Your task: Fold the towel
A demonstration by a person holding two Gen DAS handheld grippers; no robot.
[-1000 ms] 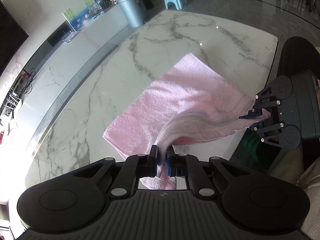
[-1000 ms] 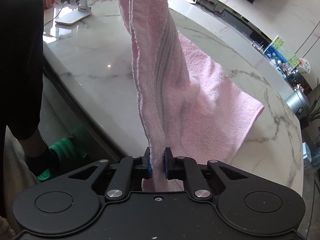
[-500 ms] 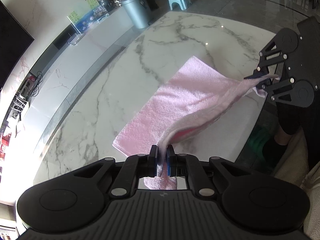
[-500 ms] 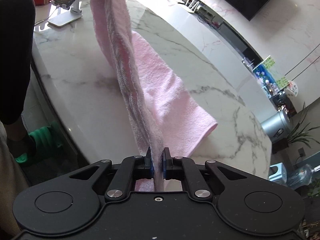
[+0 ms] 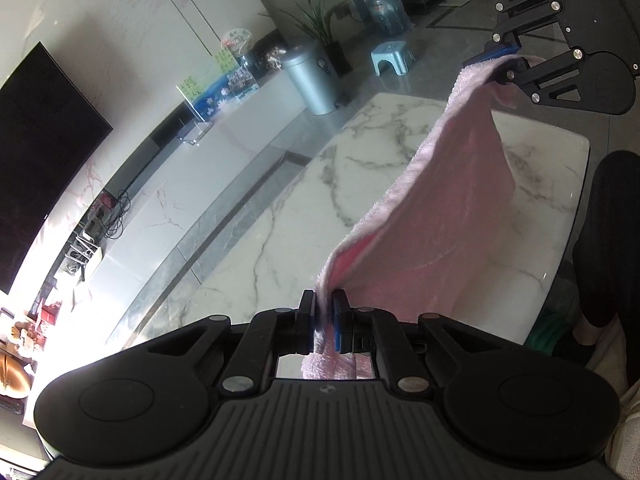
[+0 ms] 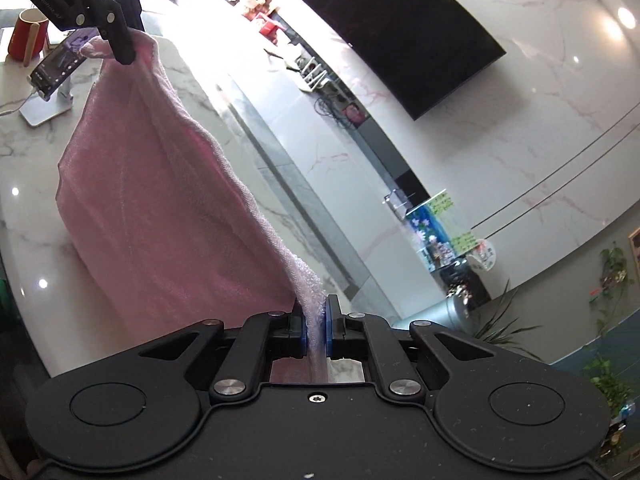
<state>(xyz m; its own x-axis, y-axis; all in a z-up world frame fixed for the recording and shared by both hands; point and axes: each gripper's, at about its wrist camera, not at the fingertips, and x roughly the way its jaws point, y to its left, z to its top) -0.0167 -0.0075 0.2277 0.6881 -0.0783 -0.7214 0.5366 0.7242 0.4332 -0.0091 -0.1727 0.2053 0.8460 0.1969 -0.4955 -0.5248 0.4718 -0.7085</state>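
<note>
A pink towel [image 5: 452, 208] hangs in the air between my two grippers, above the white marble table [image 5: 280, 248]. My left gripper [image 5: 323, 308] is shut on one corner of it. My right gripper [image 6: 315, 312] is shut on the other corner of the same edge. The top edge runs taut between them and the rest of the towel [image 6: 152, 208] sags toward the table. Each gripper shows in the other's view: the right one [image 5: 504, 60] at top right, the left one [image 6: 120, 46] at top left. The towel's lower end is hidden.
A phone on a white stand [image 6: 52, 68] and a red mug [image 6: 28, 36] stand on the table's far part. A person's dark leg [image 5: 612, 240] is beside the table edge. A white low cabinet [image 5: 168, 184] and a grey bin [image 5: 312, 80] stand beyond the table.
Both grippers have risen and tilted up, lifting the towel off the table. It lay mostly flat on the marble a second ago and now hangs between them.
</note>
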